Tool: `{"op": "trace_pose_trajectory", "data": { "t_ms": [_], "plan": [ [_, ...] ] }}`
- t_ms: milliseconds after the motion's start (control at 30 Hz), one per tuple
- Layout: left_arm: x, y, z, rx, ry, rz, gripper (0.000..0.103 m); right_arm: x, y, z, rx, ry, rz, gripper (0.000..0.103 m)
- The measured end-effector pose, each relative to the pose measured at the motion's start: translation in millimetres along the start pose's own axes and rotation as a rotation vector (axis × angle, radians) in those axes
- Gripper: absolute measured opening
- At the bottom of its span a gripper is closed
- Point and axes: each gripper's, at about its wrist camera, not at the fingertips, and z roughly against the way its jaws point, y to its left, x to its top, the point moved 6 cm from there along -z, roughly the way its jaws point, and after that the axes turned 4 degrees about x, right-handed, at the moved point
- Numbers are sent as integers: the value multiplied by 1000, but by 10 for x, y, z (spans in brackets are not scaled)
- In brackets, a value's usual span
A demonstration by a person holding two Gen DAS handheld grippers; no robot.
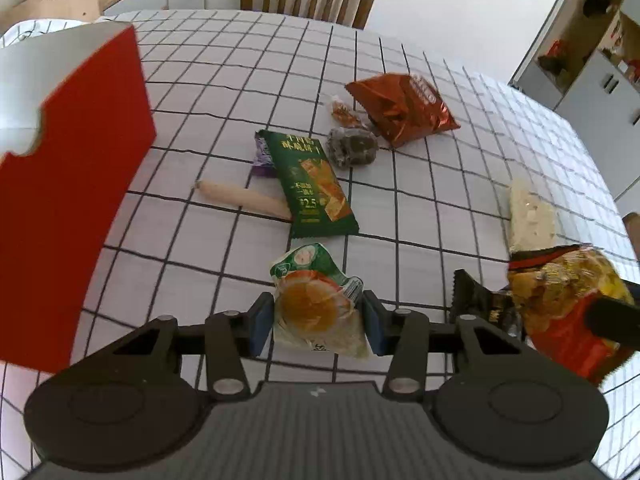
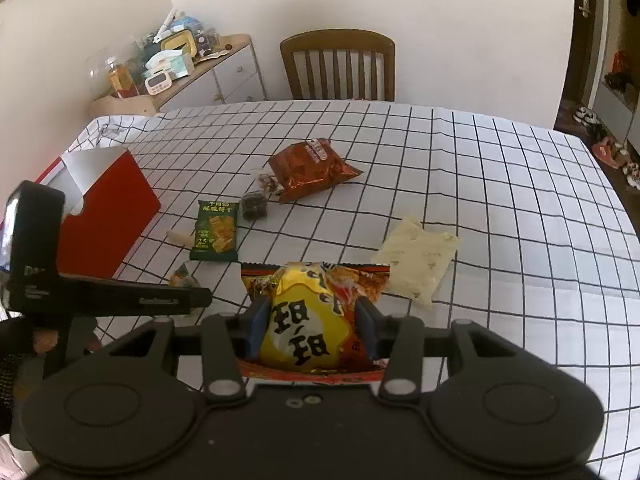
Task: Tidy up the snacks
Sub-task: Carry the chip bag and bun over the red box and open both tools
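My left gripper (image 1: 318, 322) is shut on a green and orange snack packet (image 1: 316, 300), held above the table. My right gripper (image 2: 312, 330) is shut on a yellow and red snack bag (image 2: 314, 320), which also shows at the right of the left wrist view (image 1: 568, 308). An open red box (image 1: 68, 184) stands at the left, also in the right wrist view (image 2: 108, 216). On the checked tablecloth (image 2: 480, 184) lie a green cracker packet (image 1: 316, 184), a sausage stick (image 1: 244, 199), a dark wrapped snack (image 1: 352, 146), a red-brown chip bag (image 1: 404, 106) and a pale packet (image 2: 416, 264).
A small purple packet (image 1: 262, 156) lies partly under the green cracker packet. A small clear-wrapped snack (image 1: 344, 112) lies beside the chip bag. A wooden chair (image 2: 338, 64) stands at the table's far edge. A cluttered sideboard (image 2: 180, 64) is at the back left.
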Motion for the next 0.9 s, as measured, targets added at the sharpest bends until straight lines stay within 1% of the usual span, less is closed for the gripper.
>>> {"op": "trace_pose_trajectory", "data": {
  "t_ms": [67,233,400,500,667,900],
  "plan": [
    [7,43,160,-7,-24,-4,46,32,63,14,4,-5,13,45],
    [77,132,634,-15,-92,-54,46,184,341,93,28,-37,44,45],
    [222,369,1052,-11,-153,-65,46,401,750,137,68,-77,94,45],
    [317,566,1250,8,-184,-66,47,533,1040,125,98,-97,117,45],
    [478,958,1429,55,-231,-55,47,708,1541,17,140,-107,169,45],
    [558,1597,1505,117,-236,-18,47,851,2148,-281,191,-80,214,45]
  ]
}}
